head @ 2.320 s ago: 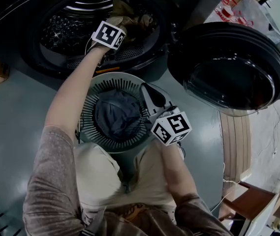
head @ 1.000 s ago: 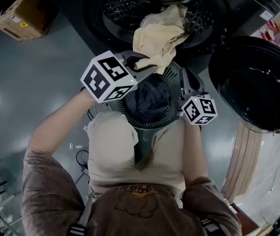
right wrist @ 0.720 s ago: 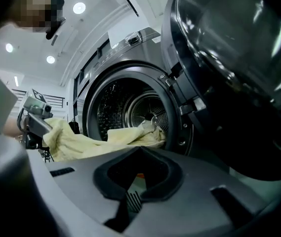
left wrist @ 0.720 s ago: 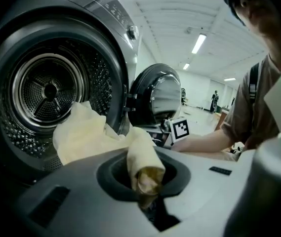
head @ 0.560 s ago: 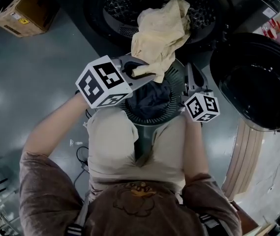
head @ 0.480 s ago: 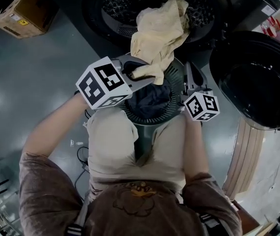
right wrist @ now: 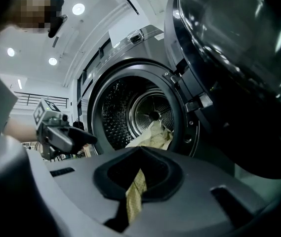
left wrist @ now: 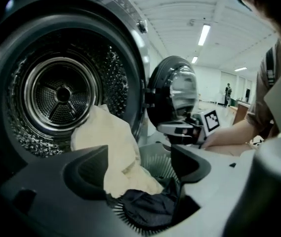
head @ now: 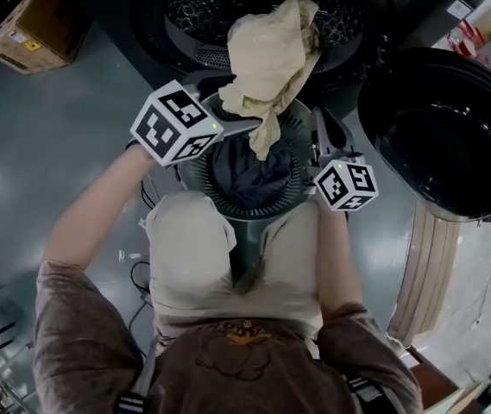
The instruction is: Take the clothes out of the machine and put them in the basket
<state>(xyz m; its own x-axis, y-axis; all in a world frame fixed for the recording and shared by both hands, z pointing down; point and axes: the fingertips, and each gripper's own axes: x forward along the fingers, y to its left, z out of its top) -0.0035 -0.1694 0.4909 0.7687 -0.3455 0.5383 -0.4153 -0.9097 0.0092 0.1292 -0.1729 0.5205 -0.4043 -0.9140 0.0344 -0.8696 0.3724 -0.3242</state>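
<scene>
The beige cloth (head: 271,50) hangs out of the machine's drum (head: 185,24) and trails down between the left gripper's (left wrist: 139,163) fingers (left wrist: 88,171). It lies against the finger nearer the drum and clear of the other. Those fingers stand wide and have just been opening, so neither presses on it. In the head view the cloth covers their tips.

Under the fingers sits the basket (head: 288,198), holding a dark garment (head: 249,175) that the cloth's hanging end partly hides. Across the basket, the right gripper (right wrist: 139,149) has its fingers (right wrist: 172,177) closed tip to tip on a narrow yellowish strip (right wrist: 134,194). The strip's lower end is lost behind the gripper body. Beside those fingers the open door (right wrist: 239,58) runs out of frame.
</scene>
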